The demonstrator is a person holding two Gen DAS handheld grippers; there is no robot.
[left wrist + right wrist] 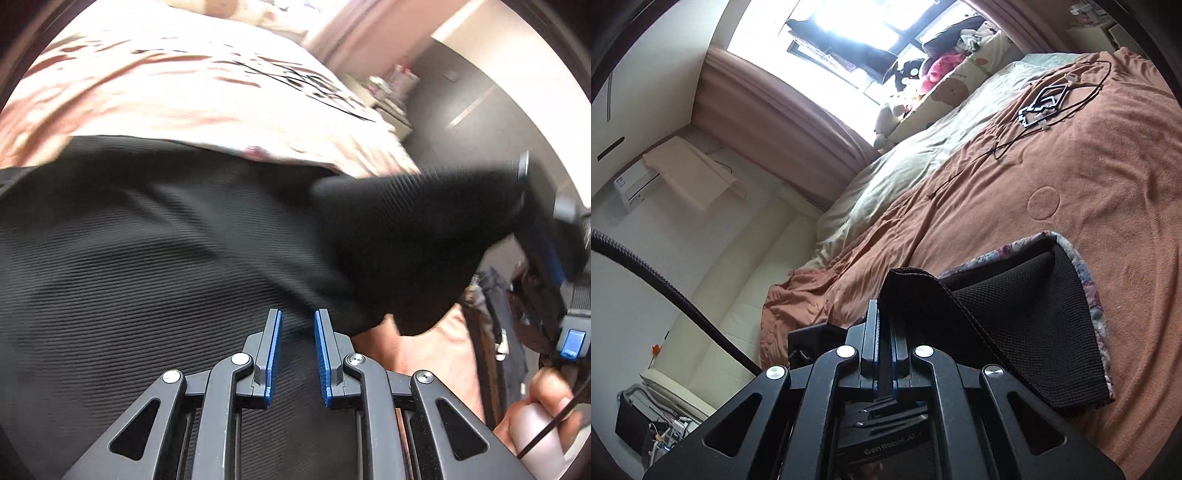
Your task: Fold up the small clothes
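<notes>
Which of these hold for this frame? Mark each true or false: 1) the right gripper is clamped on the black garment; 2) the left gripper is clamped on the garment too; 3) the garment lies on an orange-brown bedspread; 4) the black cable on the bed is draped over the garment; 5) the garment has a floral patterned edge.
1) True: the right gripper is shut on a lifted corner of the black garment.
2) False: the left gripper is open, its blue pads apart above the fabric.
3) True: it lies on the orange-brown bedspread.
4) False: the black cable lies farther up the bed, apart from the garment.
5) True: a floral patterned edge shows along its side.
</notes>
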